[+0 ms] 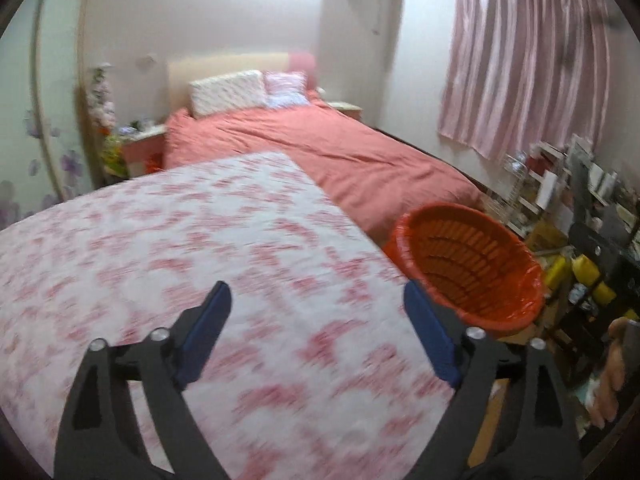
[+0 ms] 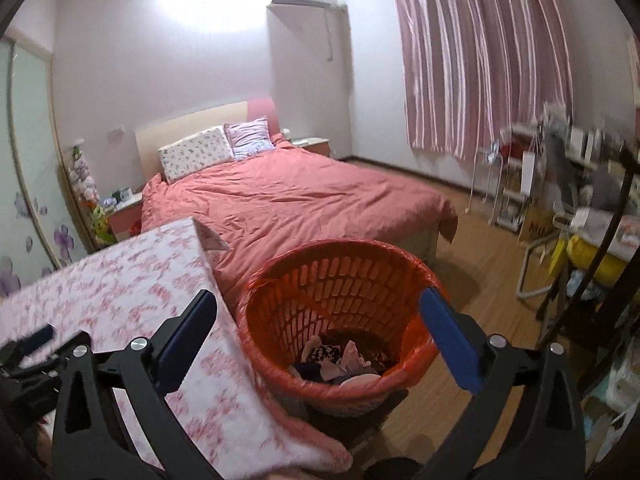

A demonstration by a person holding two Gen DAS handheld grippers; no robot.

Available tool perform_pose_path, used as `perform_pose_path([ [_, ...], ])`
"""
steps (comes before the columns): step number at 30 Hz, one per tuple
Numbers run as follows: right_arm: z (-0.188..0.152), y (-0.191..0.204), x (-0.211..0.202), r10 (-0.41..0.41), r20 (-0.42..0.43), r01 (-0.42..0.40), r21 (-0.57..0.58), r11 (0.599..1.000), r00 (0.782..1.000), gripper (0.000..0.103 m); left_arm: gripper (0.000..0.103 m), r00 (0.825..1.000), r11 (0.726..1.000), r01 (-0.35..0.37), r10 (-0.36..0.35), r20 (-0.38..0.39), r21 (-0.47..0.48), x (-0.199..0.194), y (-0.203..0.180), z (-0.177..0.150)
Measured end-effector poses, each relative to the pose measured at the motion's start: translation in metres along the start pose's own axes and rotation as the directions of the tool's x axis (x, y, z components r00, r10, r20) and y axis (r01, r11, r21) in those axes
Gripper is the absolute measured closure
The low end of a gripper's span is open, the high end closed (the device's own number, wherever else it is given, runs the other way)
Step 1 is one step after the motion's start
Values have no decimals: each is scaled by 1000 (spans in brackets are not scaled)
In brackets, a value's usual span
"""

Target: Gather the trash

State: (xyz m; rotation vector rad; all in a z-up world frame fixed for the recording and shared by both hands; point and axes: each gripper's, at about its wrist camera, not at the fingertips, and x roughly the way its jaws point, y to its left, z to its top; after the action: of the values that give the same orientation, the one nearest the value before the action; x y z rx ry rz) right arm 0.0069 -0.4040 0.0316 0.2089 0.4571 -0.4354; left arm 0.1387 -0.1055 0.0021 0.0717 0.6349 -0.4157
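The red basket (image 2: pixel 336 312) beside the tabletop (image 2: pixel 120 292) holds trash (image 2: pixel 340 360) at its bottom, with the right tool (image 2: pixel 320 336) spread empty above it and the left tool (image 1: pixel 316 336) spread empty over the tabletop.

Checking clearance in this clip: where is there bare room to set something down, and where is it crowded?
The floral tablecloth is bare up to its edge beside the orange basket. The pink bedspread is bare below the pillows. The shelves by the curtain are crowded.
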Motion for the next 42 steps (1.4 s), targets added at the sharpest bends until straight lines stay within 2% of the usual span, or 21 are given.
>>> perform_pose_path([
  [5,-15,23,-28,-17,39,21,-94,995,999,2,4,995,996,-80,82,55,-34,-45,19,-25],
  [13,-32,29,-68,-6,99,13,-76,997,995,2,4,970,984,-176,179,165,-32,-106,18,-58],
  [16,-37,30,-78,8,110,-1,-58,998,994,2,4,963,980,-192,197,184,-43,-120,15,-66],
  [21,-47,30,-87,5,119,-2,-25,1000,993,2,4,961,977,-201,210,181,-68,-130,13,-76],
  [25,-51,41,-89,-78,123,89,-86,992,989,2,4,954,970,-230,242,177,-82,-134,11,-83],
  [27,-53,44,-91,-96,126,108,-89,990,987,2,4,952,966,-244,256,168,-91,-135,10,-85],
  [36,-65,46,-89,-100,65,106,-97,990,993,2,4,951,953,-272,287,112,-133,-133,11,-90],
  [42,-69,44,-87,-118,20,119,-75,990,993,2,4,943,943,-300,316,107,-141,-134,10,-92],
])
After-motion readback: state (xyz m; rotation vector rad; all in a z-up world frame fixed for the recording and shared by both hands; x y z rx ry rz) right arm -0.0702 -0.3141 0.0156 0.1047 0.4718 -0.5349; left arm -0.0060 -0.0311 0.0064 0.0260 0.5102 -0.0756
